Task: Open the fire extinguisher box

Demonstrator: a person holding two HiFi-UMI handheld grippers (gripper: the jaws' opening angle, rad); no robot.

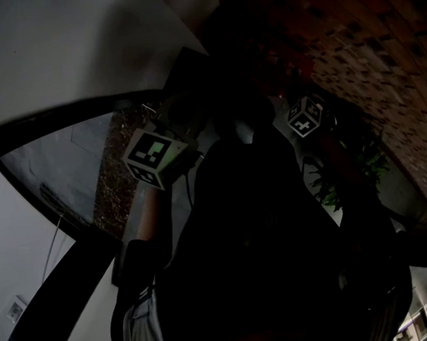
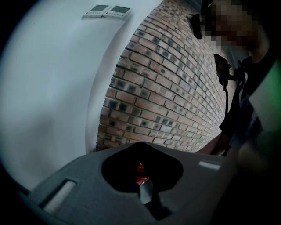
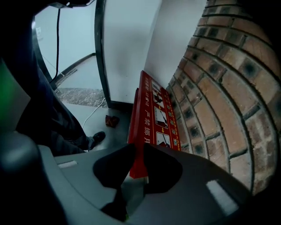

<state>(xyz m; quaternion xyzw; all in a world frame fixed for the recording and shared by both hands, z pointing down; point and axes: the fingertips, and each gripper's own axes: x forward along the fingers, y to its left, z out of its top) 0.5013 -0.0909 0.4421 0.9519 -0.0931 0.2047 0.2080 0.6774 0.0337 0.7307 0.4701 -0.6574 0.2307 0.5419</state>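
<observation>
1 red fire extinguisher box (image 3: 151, 110) beside brick wall (image 3: 219, 88), its edge clamped in right hand-held gripper (image 3: 138, 148); left hand-held gripper (image 2: 141, 148), jaws together.

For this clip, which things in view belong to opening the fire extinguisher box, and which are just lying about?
Job in hand:
- red fire extinguisher box, against the brick wall
- right tongs, closed on its edge

Lying about:
- small red object
- white cable
- wall panels
</observation>
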